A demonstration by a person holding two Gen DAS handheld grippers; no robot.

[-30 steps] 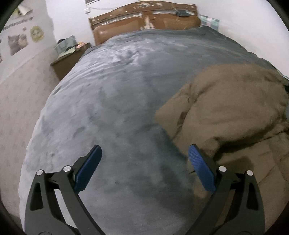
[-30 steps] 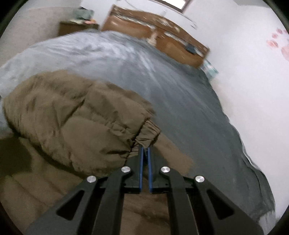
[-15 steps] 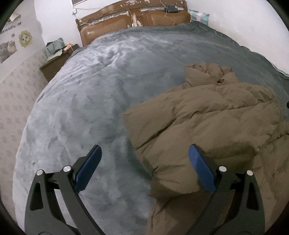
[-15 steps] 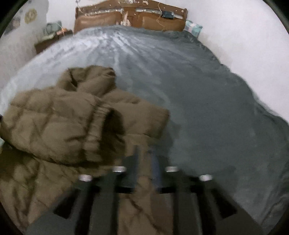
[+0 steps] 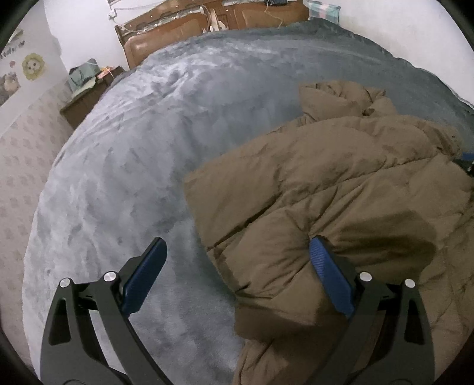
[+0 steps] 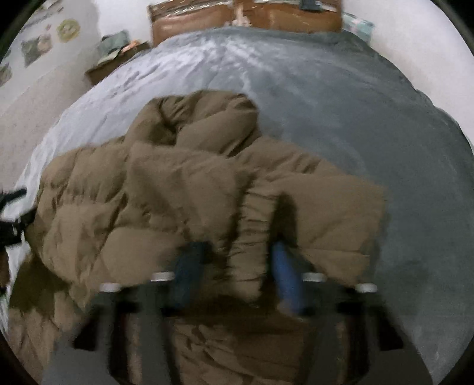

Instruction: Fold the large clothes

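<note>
1. At the right half of the left wrist view, a brown puffer jacket [image 5: 340, 189] is seen lying crumpled on a grey blanket [image 5: 142, 154] that covers the bed.
2. At the bottom of that view, the left gripper [image 5: 237, 260] is held wide apart; its left pad is over bare blanket, its right pad is at the jacket's near fold, with contact not clear.
3. Nothing is gripped by the left gripper.
4. In the right wrist view, the jacket [image 6: 192, 189] is seen at the centre and lower left, with its collar end bunched toward the top.
5. At the bottom centre there, the right gripper [image 6: 237, 266] is blurred by motion; its blue fingers [image 6: 286, 275] are seen parted, with a jacket fold lying between them, not pinched.
6. At the top of both views a brown headboard [image 5: 207, 23] is seen; a nightstand [image 5: 86, 97] with clutter is at the upper left.
</note>
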